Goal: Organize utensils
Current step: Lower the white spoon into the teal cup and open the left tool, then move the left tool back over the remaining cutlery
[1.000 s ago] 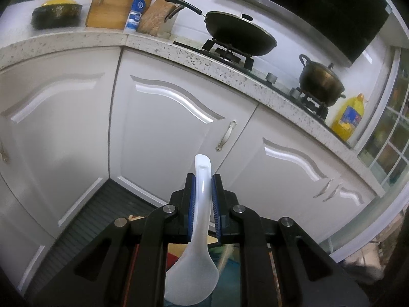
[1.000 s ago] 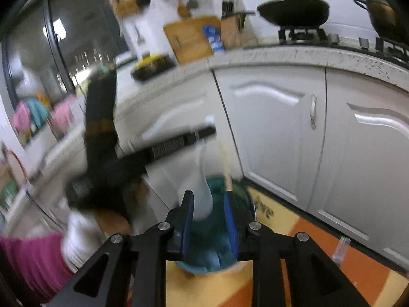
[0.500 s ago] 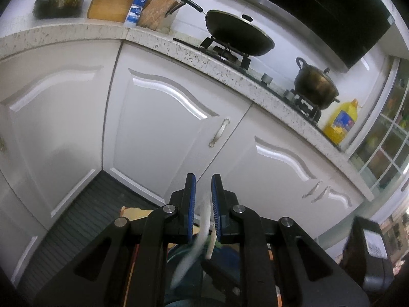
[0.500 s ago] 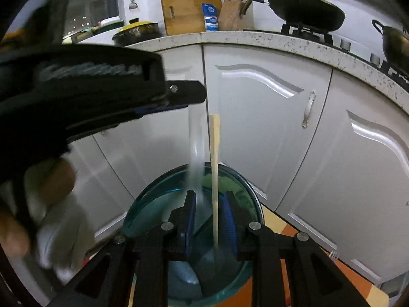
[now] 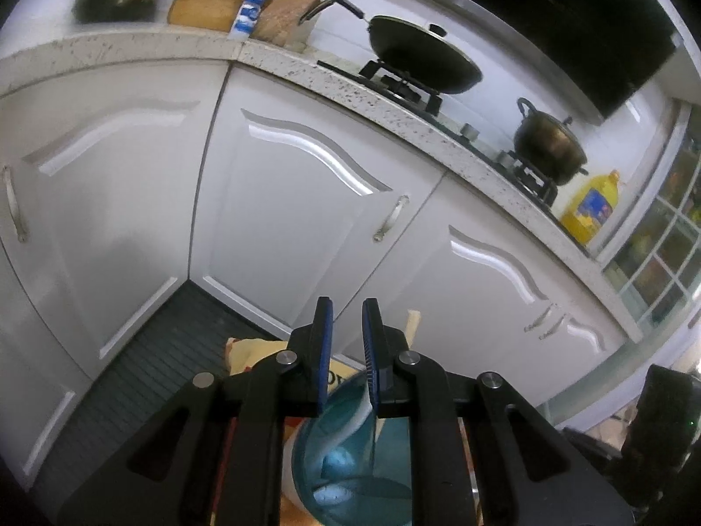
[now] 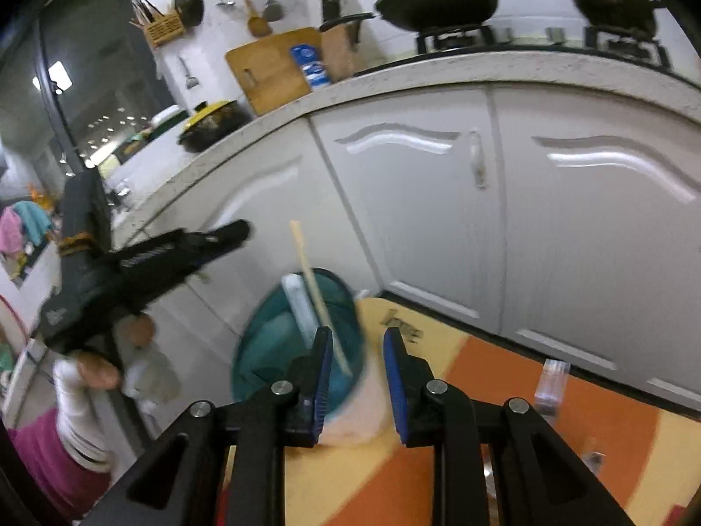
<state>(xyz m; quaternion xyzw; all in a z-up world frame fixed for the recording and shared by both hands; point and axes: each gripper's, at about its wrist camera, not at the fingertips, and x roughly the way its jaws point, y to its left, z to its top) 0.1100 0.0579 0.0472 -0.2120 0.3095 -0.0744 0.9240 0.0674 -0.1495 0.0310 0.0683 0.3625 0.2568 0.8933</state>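
Note:
A teal see-through cup (image 6: 280, 346) stands on an orange and yellow mat. A white plastic spoon (image 6: 300, 307) and a wooden chopstick (image 6: 317, 298) stand in it. In the left wrist view the cup (image 5: 350, 460) is just below my left gripper (image 5: 347, 353), with the spoon handle (image 5: 357, 416) leaning against the right finger; the jaws are open and empty. My right gripper (image 6: 355, 379) is open and empty, just right of and nearer than the cup. The left gripper (image 6: 144, 263) also shows there, up left of the cup.
White cabinet doors (image 5: 298, 201) stand close behind the cup under a speckled counter (image 5: 306, 70). A wok (image 5: 420, 65), a pot (image 5: 550, 144) and an oil bottle (image 5: 591, 206) are on the counter. A small clear container (image 6: 552, 381) stands on the mat (image 6: 525, 438) at right.
My left gripper let go of the white spoon, which dropped into the teal cup. The left gripper then lifted away. My right gripper opened wider and drew back to the right of the cup.

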